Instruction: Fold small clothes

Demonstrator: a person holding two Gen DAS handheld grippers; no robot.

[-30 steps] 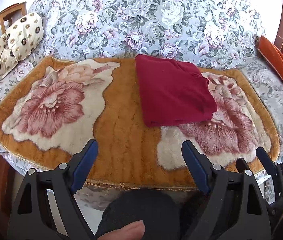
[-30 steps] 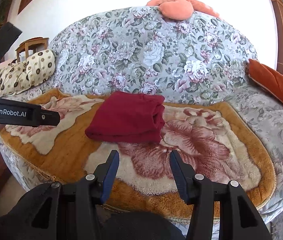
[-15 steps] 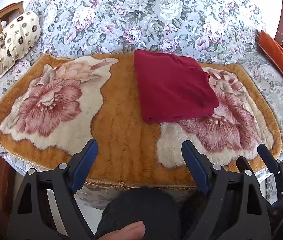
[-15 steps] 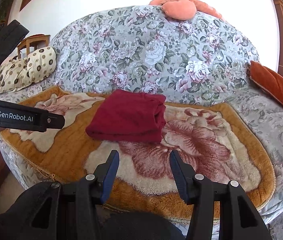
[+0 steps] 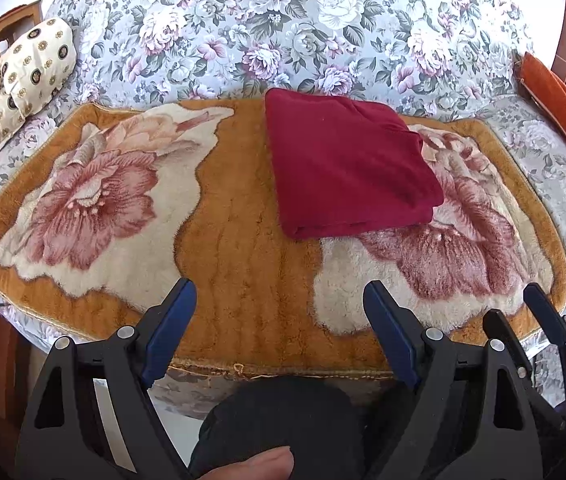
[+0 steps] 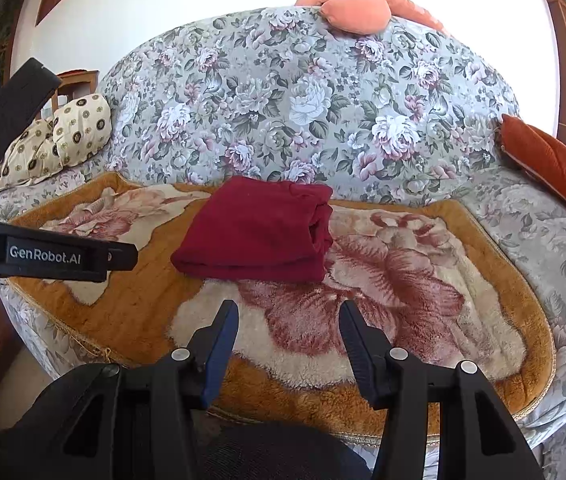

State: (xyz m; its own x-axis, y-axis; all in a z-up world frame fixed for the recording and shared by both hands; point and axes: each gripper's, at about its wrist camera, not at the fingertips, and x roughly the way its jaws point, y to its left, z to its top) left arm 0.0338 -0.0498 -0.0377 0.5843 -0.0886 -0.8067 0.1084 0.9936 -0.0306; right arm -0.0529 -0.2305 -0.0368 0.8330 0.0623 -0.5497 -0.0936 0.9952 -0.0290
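left gripper (image 5: pixel 279 300): fingers (image 5: pixel 171 320) wide apart, nothing between them, hovering over the front edge of the rug; blue pads face inward.
right gripper (image 6: pixel 289 320): fingers (image 6: pixel 223 332) apart too, gap narrower than the left's, empty, also at the front edge of the rug.
cross-view: right gripper's tips show at the lower right of the left wrist view (image 5: pixel 539 304); left gripper's black side, printed "GenRobot.AI", enters from the left in the right wrist view (image 6: pixel 63 256).
garment (image 5: pixel 347 164): dark red, folded into a compact rectangle, lies flat on the rug toward the sofa back, well apart from both grippers; layered fold edges on its right side (image 6: pixel 321 228).
rug (image 5: pixel 243 264): plush, orange-brown with big pink flowers, covers the seat of the sofa.
sofa (image 6: pixel 303 92): grey floral cover.
left end: cream patterned cushion (image 5: pixel 23 76).
right end: orange cushion (image 6: pixel 555 168).
top of backrest: peach cushion (image 6: pixel 355 8).
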